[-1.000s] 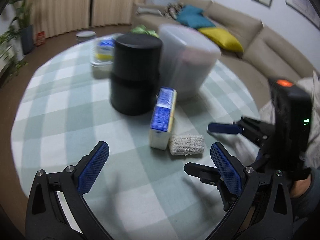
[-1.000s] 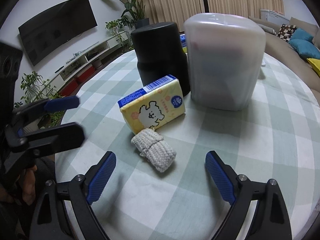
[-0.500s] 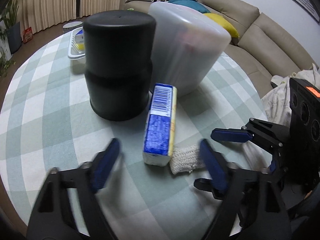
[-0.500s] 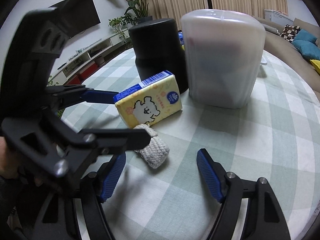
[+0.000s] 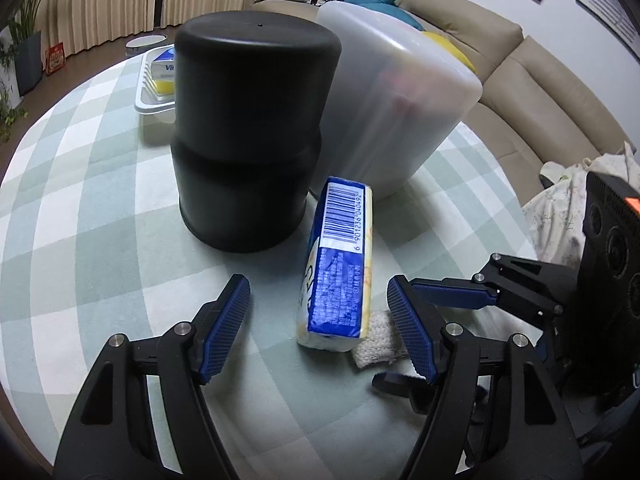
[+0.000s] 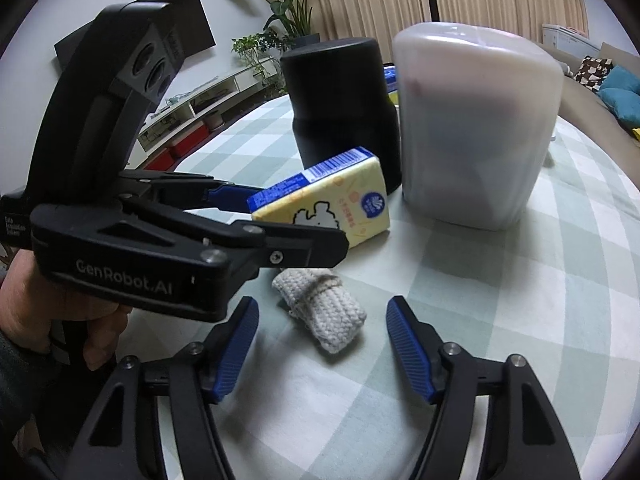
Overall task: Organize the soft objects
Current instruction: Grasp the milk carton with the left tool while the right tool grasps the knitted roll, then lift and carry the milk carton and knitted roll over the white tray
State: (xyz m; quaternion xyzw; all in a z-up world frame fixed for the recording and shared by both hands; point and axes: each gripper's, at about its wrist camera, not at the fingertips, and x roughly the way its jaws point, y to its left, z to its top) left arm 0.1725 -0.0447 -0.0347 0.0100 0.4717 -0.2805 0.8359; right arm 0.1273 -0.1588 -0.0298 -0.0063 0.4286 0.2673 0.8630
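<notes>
A yellow and blue tissue pack [image 5: 340, 268] stands on edge on the checked tablecloth; it also shows in the right wrist view [image 6: 328, 204]. My left gripper [image 5: 320, 328] is open, its jaws on either side of the pack's near end, apart from it. A rolled cream knitted cloth [image 6: 320, 316] lies just in front of the pack; in the left wrist view [image 5: 378, 340] it is partly hidden. My right gripper [image 6: 322, 342] is open, with the roll between its jaws, not touching.
A black cylinder container [image 5: 252, 136] and a frosted plastic bin [image 5: 396, 108] stand behind the pack. A white tray [image 5: 154, 92] with packets sits at the table's far side. A beige sofa [image 5: 520, 92] curves behind, with crumpled fabric [image 5: 572, 196] at the right.
My left gripper has moved forward and lower until its jaws flank the tissue pack. My right gripper has advanced so the knitted roll lies between its jaws.
</notes>
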